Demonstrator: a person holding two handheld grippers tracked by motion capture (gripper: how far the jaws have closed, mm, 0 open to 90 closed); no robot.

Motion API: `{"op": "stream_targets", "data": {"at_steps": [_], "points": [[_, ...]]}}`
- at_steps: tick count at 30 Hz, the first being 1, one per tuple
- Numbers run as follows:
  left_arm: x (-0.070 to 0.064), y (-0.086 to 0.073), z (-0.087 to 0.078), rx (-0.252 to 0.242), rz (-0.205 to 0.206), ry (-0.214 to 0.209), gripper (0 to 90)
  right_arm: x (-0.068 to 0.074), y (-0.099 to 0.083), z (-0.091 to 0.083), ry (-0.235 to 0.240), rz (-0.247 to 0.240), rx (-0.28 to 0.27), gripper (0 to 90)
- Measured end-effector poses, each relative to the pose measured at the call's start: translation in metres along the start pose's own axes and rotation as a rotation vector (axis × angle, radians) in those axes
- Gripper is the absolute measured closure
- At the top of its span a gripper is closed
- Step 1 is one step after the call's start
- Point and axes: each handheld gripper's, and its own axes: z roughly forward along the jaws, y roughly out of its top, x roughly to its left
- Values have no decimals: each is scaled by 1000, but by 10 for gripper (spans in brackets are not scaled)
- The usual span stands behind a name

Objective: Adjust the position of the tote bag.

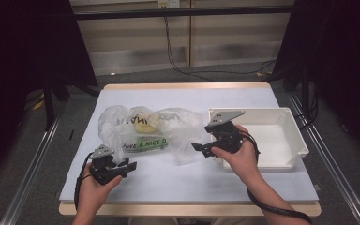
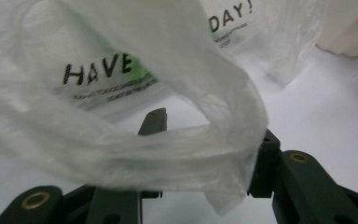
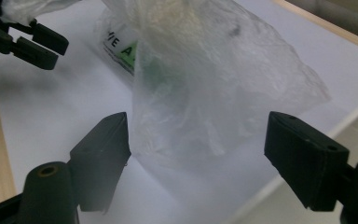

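A translucent plastic bag (image 1: 140, 126) printed "HAVE A NICE DAY" lies on the white table cover, with something yellow (image 1: 143, 123) inside it. My left gripper (image 1: 130, 165) is at the bag's near left corner. In the left gripper view a handle loop of the bag (image 2: 121, 70) drapes across the gap of that gripper (image 2: 211, 126), whose jaws stand apart. My right gripper (image 1: 198, 149) is at the bag's right end. It is open (image 3: 198, 135), with a crumpled lobe of the bag (image 3: 205, 84) standing between its jaws, untouched. The left gripper (image 3: 46, 42) also appears farther off.
A white plastic tray (image 1: 290, 115) stands on the table's right side, just behind my right hand. The wooden table edge (image 1: 187, 208) runs along the front. Black curtains and metal rails flank the table, and cables lie on the floor behind it.
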Motion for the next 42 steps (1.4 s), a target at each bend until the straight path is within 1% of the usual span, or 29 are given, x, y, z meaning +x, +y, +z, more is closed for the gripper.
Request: {"op": "stream_targets", "data": {"at_steps": [1,2,3,5,7,8,11,12,13,14,15,17,18,20,21,23,24,25,27,28,29,31,32,33,34,35,37,40,42], "points": [[2,-2,-2,2,-5,16,558,2,2,2,2,-5,-1,224],[3,-3,-4,4,-7,16,552,5,5,5,9,-11,-4,226],[5,-5,-6,1,-12,27,538,8,7,7,15,-16,-6,229],[9,-8,-10,5,-18,48,476,15,10,14,34,-32,-9,229],[12,-10,-13,2,-23,52,461,20,12,19,49,-34,-9,232],[13,-12,-14,-3,-31,50,437,22,13,22,57,-37,-8,232],[15,-13,-16,-10,-22,78,317,29,14,29,73,-47,-3,232],[16,-14,-17,-11,-18,79,291,31,14,31,76,-49,-2,232],[16,-14,-17,-16,-24,81,258,32,14,32,81,-51,1,232],[17,-14,-18,-26,-37,72,233,33,13,34,85,-50,3,231],[17,-13,-18,-26,-40,69,211,35,12,34,85,-51,8,231],[16,-11,-19,-15,-32,76,173,35,11,35,87,-54,10,225],[16,-10,-20,-16,-27,79,174,34,11,35,85,-54,11,224],[17,-8,-22,1,-13,98,154,35,10,35,88,-48,11,223],[18,-7,-23,-2,-17,96,142,35,10,35,89,-51,11,222],[20,-4,-26,15,-9,123,117,36,9,36,89,-53,17,221],[22,-3,-28,18,-14,125,103,36,9,36,87,-50,16,221],[22,-1,-29,3,-25,119,103,36,9,37,90,-51,14,221],[23,3,-33,-5,-27,118,95,37,9,39,92,-47,14,221],[23,6,-34,-4,-18,108,93,38,9,40,94,-48,13,221],[23,9,-35,-1,1,109,92,39,9,41,101,-48,13,221],[23,15,-37,0,21,116,81,41,10,42,114,-43,13,221],[23,17,-38,5,27,111,73,42,11,43,117,-45,10,221],[23,18,-39,-2,19,100,73,43,11,43,122,-51,8,221],[23,18,-39,-7,13,92,73,45,12,43,122,-50,8,221],[23,18,-40,-9,16,88,73,45,13,44,125,-48,7,221],[23,17,-40,-12,18,93,72,46,13,45,126,-58,9,221],[23,13,-42,-16,3,74,70,47,13,45,128,-59,5,220],[23,10,-43,-16,1,73,69,48,13,44,129,-53,3,220]]}}
